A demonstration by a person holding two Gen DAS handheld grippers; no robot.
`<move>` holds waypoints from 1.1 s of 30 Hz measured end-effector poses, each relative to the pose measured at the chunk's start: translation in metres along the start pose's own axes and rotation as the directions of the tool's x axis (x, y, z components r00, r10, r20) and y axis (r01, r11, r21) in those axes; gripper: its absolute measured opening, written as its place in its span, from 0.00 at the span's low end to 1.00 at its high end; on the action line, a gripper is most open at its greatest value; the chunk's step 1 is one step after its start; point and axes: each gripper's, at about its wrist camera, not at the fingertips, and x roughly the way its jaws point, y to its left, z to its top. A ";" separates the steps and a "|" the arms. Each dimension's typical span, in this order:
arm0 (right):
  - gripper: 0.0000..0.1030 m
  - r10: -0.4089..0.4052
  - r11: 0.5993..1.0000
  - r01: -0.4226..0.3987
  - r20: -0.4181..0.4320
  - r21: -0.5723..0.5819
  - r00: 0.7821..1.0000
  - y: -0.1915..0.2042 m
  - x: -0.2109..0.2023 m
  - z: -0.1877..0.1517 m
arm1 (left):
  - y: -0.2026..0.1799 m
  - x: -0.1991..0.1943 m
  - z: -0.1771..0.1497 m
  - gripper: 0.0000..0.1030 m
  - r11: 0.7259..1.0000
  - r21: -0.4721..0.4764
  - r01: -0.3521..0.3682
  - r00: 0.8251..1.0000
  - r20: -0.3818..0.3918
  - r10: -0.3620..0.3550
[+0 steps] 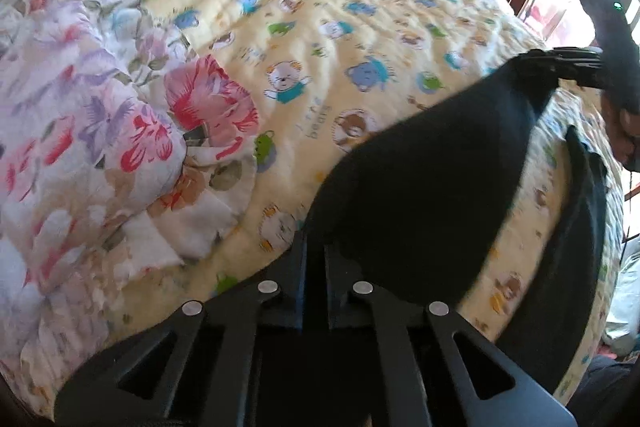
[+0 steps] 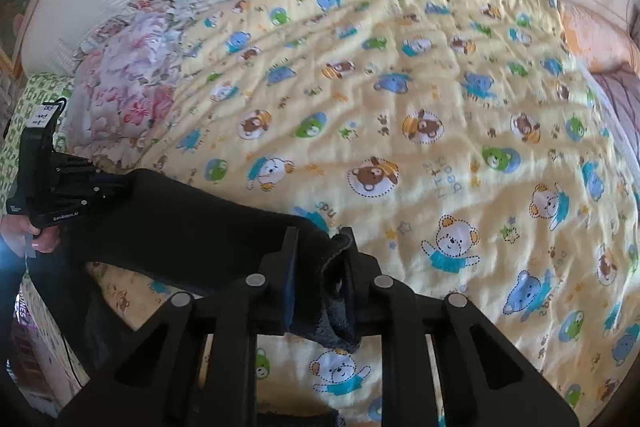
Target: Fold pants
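Both claws, the left gripper (image 1: 314, 251) and right gripper (image 2: 320, 259), are clamped on opposite ends of the dark pants (image 2: 192, 219), stretched low over the bear-print quilt (image 2: 440, 87); we judge folding barely begun, every fold remaining.

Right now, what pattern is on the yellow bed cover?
Cartoon bears in blue, green and brown on the yellow bed cover; clearest in the right wrist view.
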 end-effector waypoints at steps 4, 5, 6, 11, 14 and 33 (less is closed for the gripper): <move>0.18 0.005 1.000 -0.004 0.029 -0.026 1.000 0.007 -0.010 -0.008 | -0.013 -0.028 -0.022 0.03 1.000 -0.013 0.012 0.998 0.055 -0.012; 0.18 0.012 0.999 -0.010 0.041 -0.034 0.999 0.009 -0.013 -0.010 | -0.017 -0.036 -0.028 0.03 1.000 -0.015 0.013 0.998 0.066 -0.012; 0.18 0.019 0.999 -0.017 0.054 -0.039 0.998 0.010 -0.016 -0.013 | -0.021 -0.042 -0.032 0.03 1.000 -0.021 0.011 0.997 0.074 -0.010; 0.18 0.041 0.998 -0.037 0.092 -0.048 0.995 0.014 -0.032 -0.028 | -0.045 -0.075 -0.054 0.03 0.997 -0.062 0.044 0.989 0.143 -0.035; 0.18 0.049 0.998 -0.044 0.102 -0.054 0.994 0.015 -0.040 -0.036 | -0.057 -0.089 -0.070 0.03 0.995 -0.075 0.064 0.985 0.165 -0.051; 0.18 0.113 0.983 -0.068 0.273 -0.169 0.955 0.024 -0.103 -0.126 | -0.132 -0.109 -0.153 0.03 0.986 -0.115 0.120 0.969 0.228 -0.091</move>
